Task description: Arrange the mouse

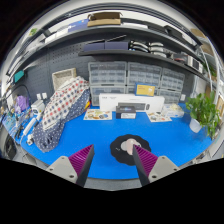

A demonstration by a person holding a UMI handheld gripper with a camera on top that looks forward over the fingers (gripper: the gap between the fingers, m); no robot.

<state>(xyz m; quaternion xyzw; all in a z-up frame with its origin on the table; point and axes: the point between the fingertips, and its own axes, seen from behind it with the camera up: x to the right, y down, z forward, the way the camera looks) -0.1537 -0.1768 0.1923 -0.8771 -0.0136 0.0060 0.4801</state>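
Between my gripper's (114, 165) spread fingers, just ahead of the pink pads (146, 160), sits a pale mouse (128, 148) on a round black mouse pad (129, 143), untouched with gaps at both sides. Beyond it stretches the blue counter (90, 140), with a checkered cloth (62, 105) draped at one side, a white printer (127, 103) behind and a green plant (204, 110) opposite.
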